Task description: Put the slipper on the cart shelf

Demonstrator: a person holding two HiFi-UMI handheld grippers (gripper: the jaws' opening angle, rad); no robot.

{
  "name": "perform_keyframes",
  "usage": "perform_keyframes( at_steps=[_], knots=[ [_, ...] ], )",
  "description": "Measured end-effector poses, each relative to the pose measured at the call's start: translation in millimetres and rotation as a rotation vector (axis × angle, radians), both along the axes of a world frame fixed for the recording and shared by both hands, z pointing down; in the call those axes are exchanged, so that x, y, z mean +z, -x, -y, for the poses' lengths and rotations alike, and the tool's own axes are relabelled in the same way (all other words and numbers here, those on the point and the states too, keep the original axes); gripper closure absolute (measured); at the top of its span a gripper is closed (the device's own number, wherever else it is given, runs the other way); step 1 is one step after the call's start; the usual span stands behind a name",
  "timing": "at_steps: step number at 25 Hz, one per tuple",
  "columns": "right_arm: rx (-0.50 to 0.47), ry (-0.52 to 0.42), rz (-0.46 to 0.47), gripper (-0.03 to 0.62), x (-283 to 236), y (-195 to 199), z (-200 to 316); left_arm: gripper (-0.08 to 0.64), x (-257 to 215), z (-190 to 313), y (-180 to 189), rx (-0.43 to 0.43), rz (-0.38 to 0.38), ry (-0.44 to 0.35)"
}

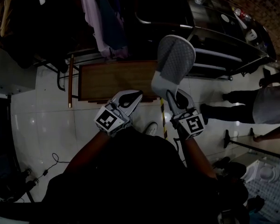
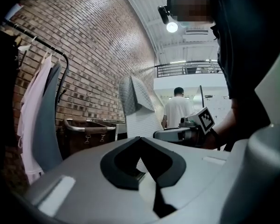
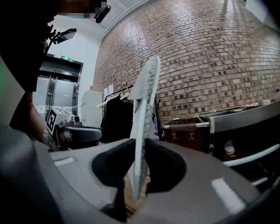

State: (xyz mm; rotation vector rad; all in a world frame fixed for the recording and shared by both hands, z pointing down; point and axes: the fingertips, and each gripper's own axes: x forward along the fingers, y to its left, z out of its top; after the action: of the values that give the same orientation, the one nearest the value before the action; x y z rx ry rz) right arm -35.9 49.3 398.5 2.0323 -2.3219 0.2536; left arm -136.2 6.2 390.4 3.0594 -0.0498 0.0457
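Jaws of the right gripper [image 1: 171,96] are clamped on the lower end of the slipper [image 1: 175,59], which stands upright in the air and rests on nothing. The left gripper [image 1: 129,98], just left of the slipper, has its jaws together with nothing between them. The pick-up looks done; the carry and the setting down on a shelf are left. Beyond the slipper lies a wooden-topped cart [image 1: 116,78], and beyond it to the right stands a metal cart [image 1: 219,55] with open shelves; which one is meant I cannot tell. Hanging clothes [image 1: 102,27] are beyond the slipper to the left. A person [image 1: 270,106] stands to its right, well apart. Nothing seems to block either cart.
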Motion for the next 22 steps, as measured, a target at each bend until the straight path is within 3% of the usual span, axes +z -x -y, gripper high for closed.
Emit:
perform_keyframes(
  at_steps=[12,22],
  knots=[
    [0.059,0.006,0.036,0.526,5,-29,-26,0.557,-1,-24,-33,0.057,0.023,0.006],
    [0.156,0.025,0.074,0.526,23,-96,-87,0.557,-5,-68,-99,0.129,0.031,-0.042]
  ],
)
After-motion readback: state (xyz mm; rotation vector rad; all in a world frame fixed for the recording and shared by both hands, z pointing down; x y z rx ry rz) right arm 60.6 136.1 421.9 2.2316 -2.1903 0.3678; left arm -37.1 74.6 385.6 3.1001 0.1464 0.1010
